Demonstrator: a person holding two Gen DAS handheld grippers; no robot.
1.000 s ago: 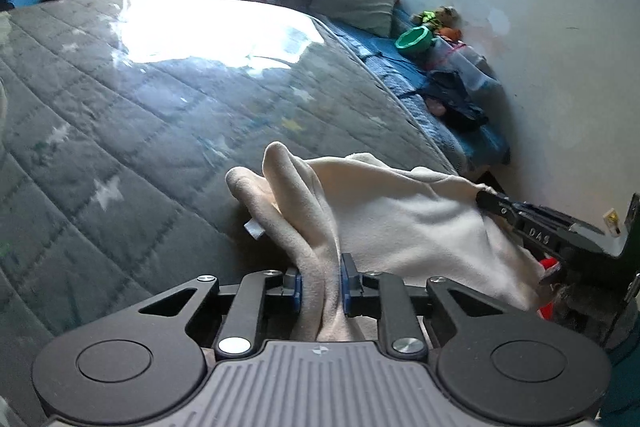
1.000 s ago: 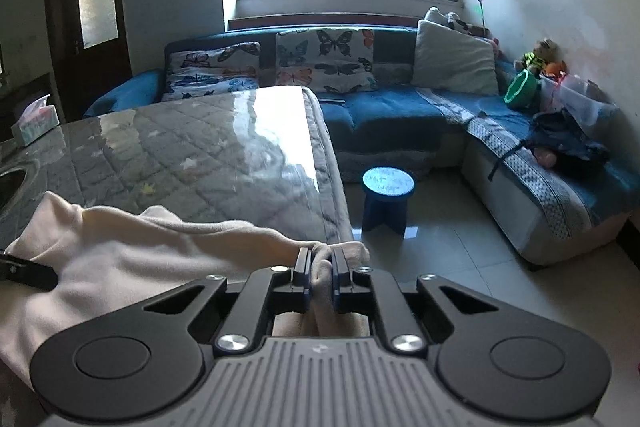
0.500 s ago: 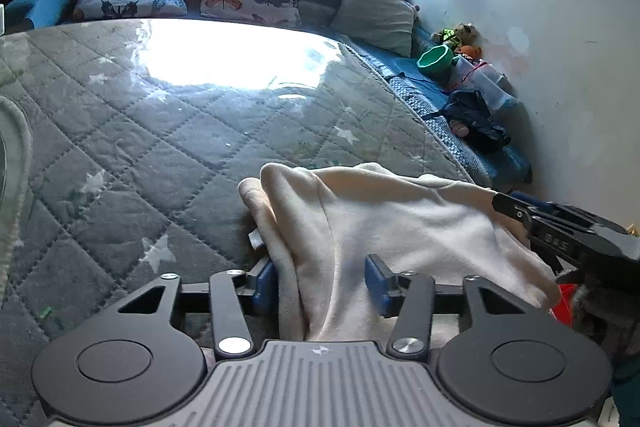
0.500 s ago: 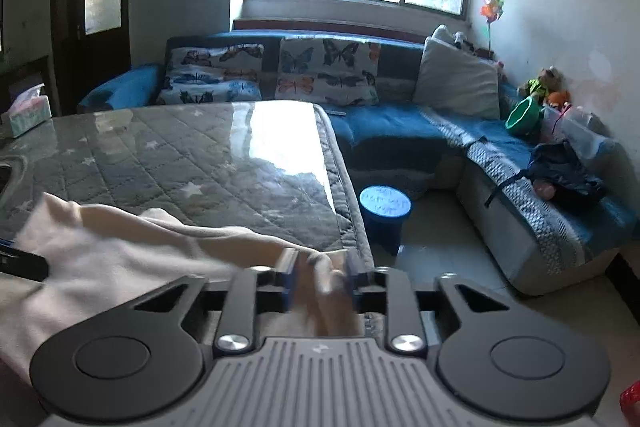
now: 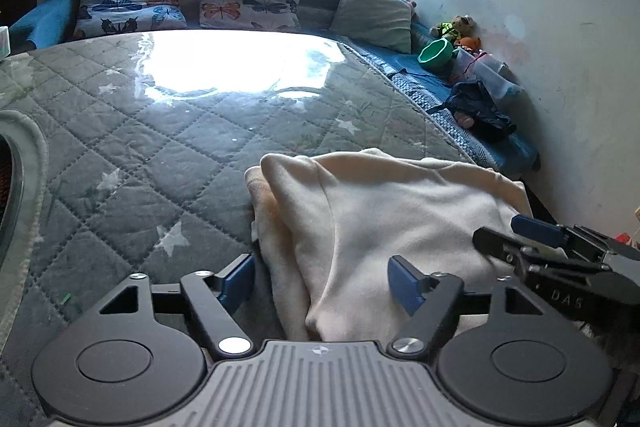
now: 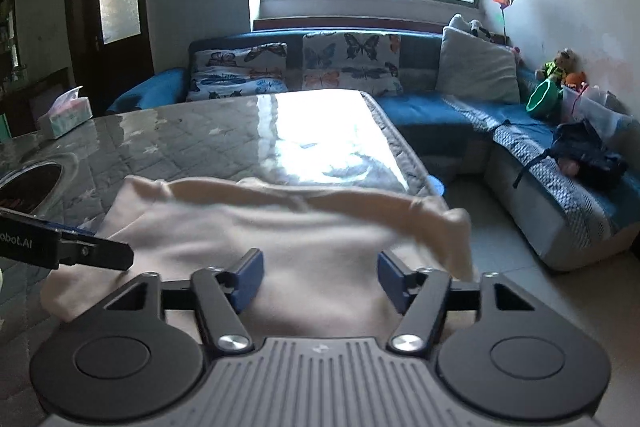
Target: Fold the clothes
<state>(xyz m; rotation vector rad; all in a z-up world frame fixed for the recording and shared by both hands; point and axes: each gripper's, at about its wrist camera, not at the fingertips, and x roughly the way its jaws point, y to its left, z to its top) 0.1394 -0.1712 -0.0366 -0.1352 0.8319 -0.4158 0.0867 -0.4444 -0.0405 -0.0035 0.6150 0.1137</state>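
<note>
A cream garment (image 5: 384, 211) lies folded over on the grey quilted table (image 5: 160, 147), near its right edge. My left gripper (image 5: 322, 287) is open, its blue pads either side of the garment's near left fold. My right gripper (image 6: 320, 281) is open above the same garment (image 6: 280, 239), holding nothing. The garment's right corner (image 6: 452, 231) droops past the table edge. The right gripper's fingers (image 5: 532, 251) show at the right of the left wrist view, and the left gripper's finger (image 6: 80, 247) at the left of the right wrist view.
A blue corner sofa (image 6: 460, 107) with butterfly cushions stands behind and right of the table (image 6: 200, 139). A tissue box (image 6: 64, 111) sits at the table's far left. A round dark object (image 6: 28, 183) lies at the left. A blue stool (image 6: 438, 187) stands on the floor by the table.
Both grippers have opened and let go of the garment, which has dropped flat onto the table. Both have pulled back and risen slightly.
</note>
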